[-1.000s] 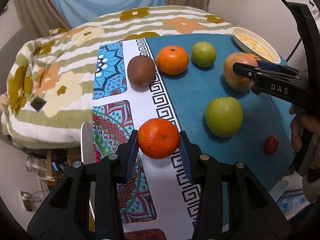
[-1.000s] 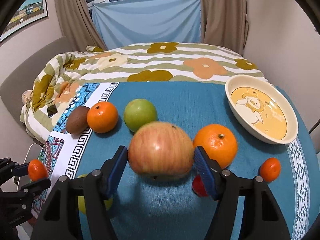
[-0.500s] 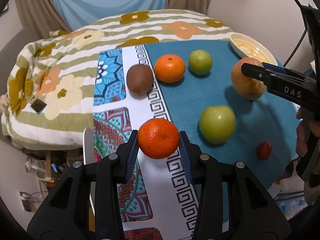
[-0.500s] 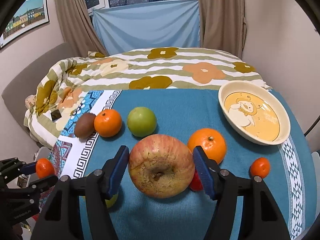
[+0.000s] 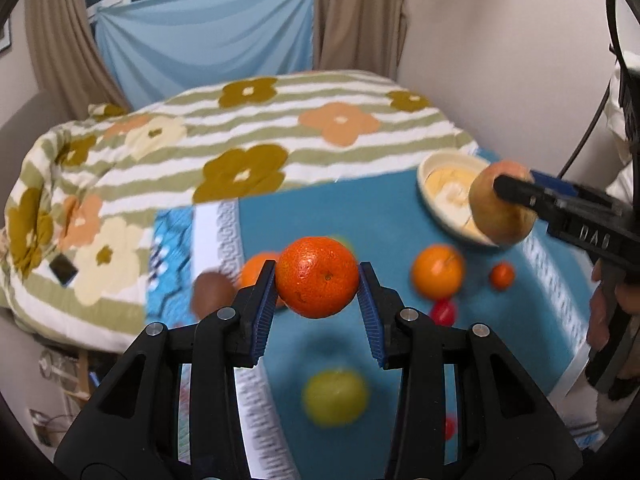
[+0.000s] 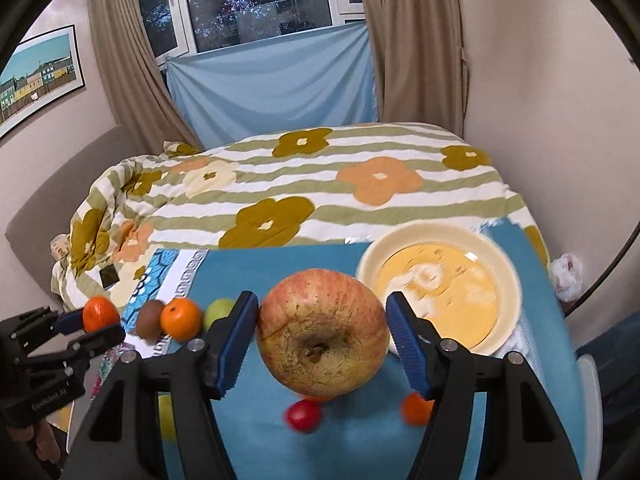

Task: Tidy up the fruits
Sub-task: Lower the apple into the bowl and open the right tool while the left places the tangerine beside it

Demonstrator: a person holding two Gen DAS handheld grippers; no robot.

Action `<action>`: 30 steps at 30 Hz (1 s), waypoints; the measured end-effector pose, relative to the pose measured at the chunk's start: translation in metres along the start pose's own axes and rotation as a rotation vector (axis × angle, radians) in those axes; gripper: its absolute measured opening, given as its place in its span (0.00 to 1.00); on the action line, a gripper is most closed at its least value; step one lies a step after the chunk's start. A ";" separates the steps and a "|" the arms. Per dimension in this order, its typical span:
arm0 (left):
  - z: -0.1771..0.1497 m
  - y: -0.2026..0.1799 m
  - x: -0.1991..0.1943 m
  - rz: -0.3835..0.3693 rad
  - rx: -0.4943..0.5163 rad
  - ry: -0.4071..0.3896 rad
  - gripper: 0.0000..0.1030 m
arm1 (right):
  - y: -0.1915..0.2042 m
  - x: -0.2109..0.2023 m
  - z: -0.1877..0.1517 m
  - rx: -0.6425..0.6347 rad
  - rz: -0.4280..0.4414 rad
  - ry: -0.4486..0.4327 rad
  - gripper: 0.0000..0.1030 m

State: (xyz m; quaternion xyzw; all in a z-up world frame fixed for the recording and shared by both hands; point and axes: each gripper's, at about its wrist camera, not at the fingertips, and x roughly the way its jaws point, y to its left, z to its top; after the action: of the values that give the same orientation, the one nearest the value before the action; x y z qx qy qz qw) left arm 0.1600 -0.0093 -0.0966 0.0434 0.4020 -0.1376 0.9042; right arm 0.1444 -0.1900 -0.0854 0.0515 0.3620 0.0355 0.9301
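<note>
The left gripper [image 5: 318,280] pointed steeply downward and held a small orange [image 5: 317,277] clamped between its blue pads [image 5: 266,304], lifted clear above the surface [image 5: 360,216]. The right gripper [image 6: 322,332] was angled down the same way, its pads pressed against both sides of a reddish-yellow apple [image 6: 322,330], which hung in the air with its stem end turned toward the camera. In the left wrist view that apple [image 5: 502,204] showed at the right, in front of the near edge of the cream bowl [image 5: 444,184]. A hand [image 5: 608,304] wrapped the right gripper's handle at the right edge, cut off by the frame.

On the blue cloth below lay a green apple [image 5: 335,398], near and blurred, a larger orange [image 5: 438,276], a tiny orange fruit [image 5: 502,276] and a small red fruit [image 5: 443,312], partly hidden behind the left gripper's finger. Farther left a kiwi [image 6: 149,320], another orange [image 6: 180,319] and a second green fruit [image 6: 218,312] sat in a row; the last was half covered by the right gripper's pad. The bowl's inside was smeared by motion blur, so its printed picture could not be made out. A flowered quilt [image 6: 304,184] covered the bed beyond the surface.
</note>
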 end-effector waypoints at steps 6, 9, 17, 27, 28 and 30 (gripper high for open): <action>0.039 -0.061 0.032 -0.036 -0.030 -0.011 0.42 | -0.055 0.017 0.017 -0.039 0.017 0.026 0.60; 0.052 -0.086 0.049 -0.042 -0.053 -0.005 0.42 | -0.079 0.031 0.021 -0.053 0.024 0.050 0.60; 0.062 -0.124 0.085 -0.018 -0.074 0.041 0.42 | -0.127 0.073 0.028 -0.073 0.046 0.096 0.60; 0.067 -0.138 0.116 0.009 -0.083 0.087 0.42 | -0.151 0.111 0.033 -0.073 0.070 0.134 0.60; 0.069 -0.138 0.118 0.011 -0.083 0.089 0.42 | -0.152 0.112 0.033 -0.071 0.071 0.138 0.61; 0.071 -0.140 0.120 0.015 -0.084 0.091 0.42 | -0.153 0.109 0.036 -0.064 0.091 0.115 0.61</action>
State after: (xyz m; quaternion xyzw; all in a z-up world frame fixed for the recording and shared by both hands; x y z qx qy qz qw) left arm 0.2479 -0.1822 -0.1329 0.0144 0.4480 -0.1118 0.8869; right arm 0.2531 -0.3334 -0.1507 0.0359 0.4108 0.0921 0.9063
